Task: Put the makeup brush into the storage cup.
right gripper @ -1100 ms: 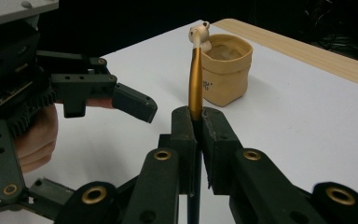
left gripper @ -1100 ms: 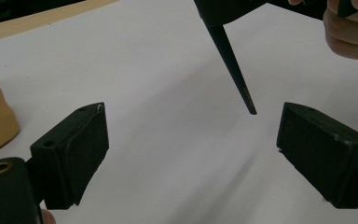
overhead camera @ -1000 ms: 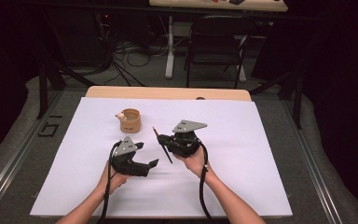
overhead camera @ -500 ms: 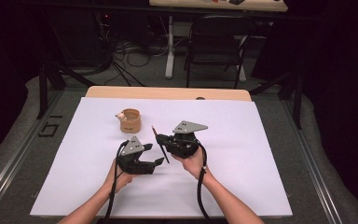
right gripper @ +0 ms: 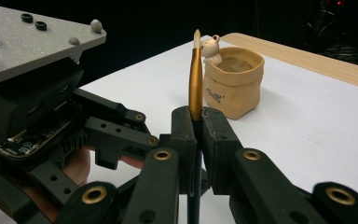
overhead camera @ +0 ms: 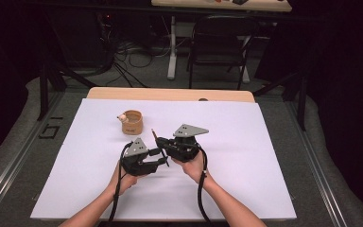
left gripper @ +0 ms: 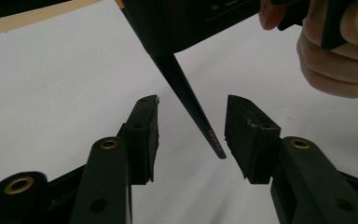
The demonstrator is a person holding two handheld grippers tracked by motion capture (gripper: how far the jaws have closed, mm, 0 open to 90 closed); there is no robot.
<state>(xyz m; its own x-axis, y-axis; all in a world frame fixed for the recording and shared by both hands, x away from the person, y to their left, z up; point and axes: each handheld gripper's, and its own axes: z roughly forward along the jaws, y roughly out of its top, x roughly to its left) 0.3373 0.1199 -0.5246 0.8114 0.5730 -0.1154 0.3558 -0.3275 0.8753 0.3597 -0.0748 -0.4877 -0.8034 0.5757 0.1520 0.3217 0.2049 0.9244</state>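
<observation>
My right gripper [overhead camera: 162,143] is shut on a thin brush [overhead camera: 156,136] with a gold collar [right gripper: 196,79] and a dark handle [left gripper: 191,109]; its tip points up and away. My left gripper [overhead camera: 163,159] sits just left of it over the white sheet. Its jaws have just been closing, and the handle's lower end hangs between the pads [left gripper: 249,135] without touching either. A tan pouch-shaped pot [overhead camera: 132,122] with a small bear figure on its rim stands behind the grippers, also beyond the brush tip in the right gripper view [right gripper: 233,81].
A white sheet [overhead camera: 246,142] covers the wooden table [overhead camera: 170,94]. Both forearms come in from the bottom edge. A dark chair [overhead camera: 217,42], a table leg and cables stand on the floor beyond the far edge.
My left gripper has shifted right, up to the right gripper, and its jaws have narrowed around the brush handle's end. The right gripper and brush have stayed put.
</observation>
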